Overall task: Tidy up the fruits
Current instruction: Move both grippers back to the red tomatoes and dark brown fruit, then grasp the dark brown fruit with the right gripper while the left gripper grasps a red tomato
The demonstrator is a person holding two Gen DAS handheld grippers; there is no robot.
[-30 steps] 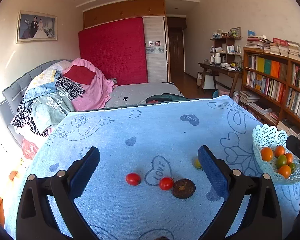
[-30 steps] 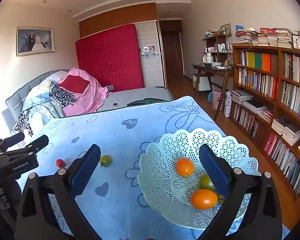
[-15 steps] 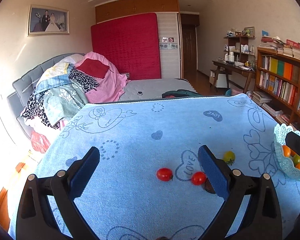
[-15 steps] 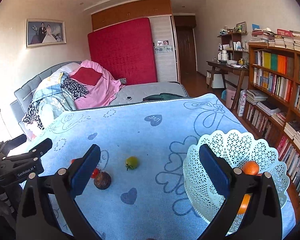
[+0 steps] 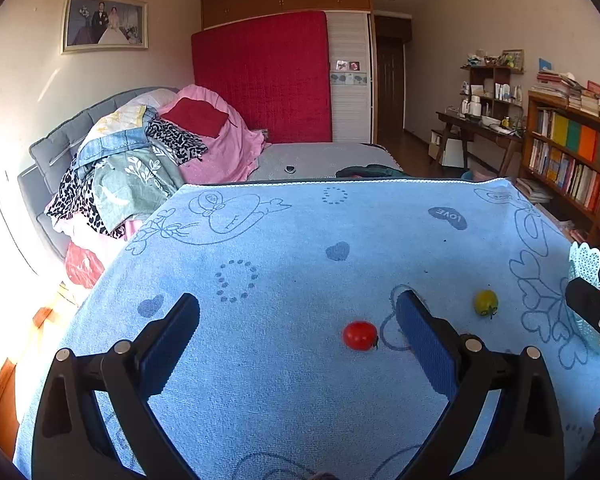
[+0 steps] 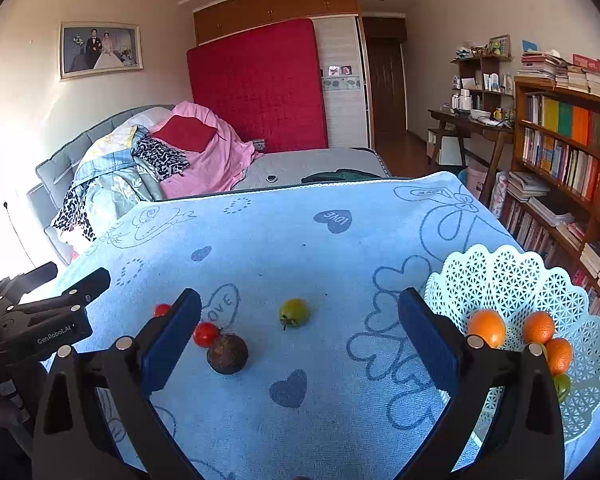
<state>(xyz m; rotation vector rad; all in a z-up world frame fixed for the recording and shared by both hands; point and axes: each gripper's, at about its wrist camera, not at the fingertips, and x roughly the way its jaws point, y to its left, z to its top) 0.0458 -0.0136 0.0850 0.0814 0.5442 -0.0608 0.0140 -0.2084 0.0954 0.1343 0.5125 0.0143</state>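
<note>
Pick-up step in hand. Right gripper (image 6: 299, 330) and left gripper (image 5: 298, 330): fingers apart, empty. Next: close on green tomato (image 6: 294, 312), carry right to basket (image 6: 500, 272).

Brightness: I see a well-lit room by daylight in both wrist views.
Source: light pours in from the left; the left edge burns out to white glare beside the grey padded headboard (image 5: 56, 148).
Shadows: soft, short ones under the round red tomato (image 5: 360, 335) and dark brown round fruit (image 6: 227, 353).
Distortion: strong fisheye; the wooden bookshelf (image 6: 560, 152) bows, corners vignette black.
Focus: I find the light blue printed towel (image 5: 300, 264) on the table sharp; far wall slightly soft.
</note>
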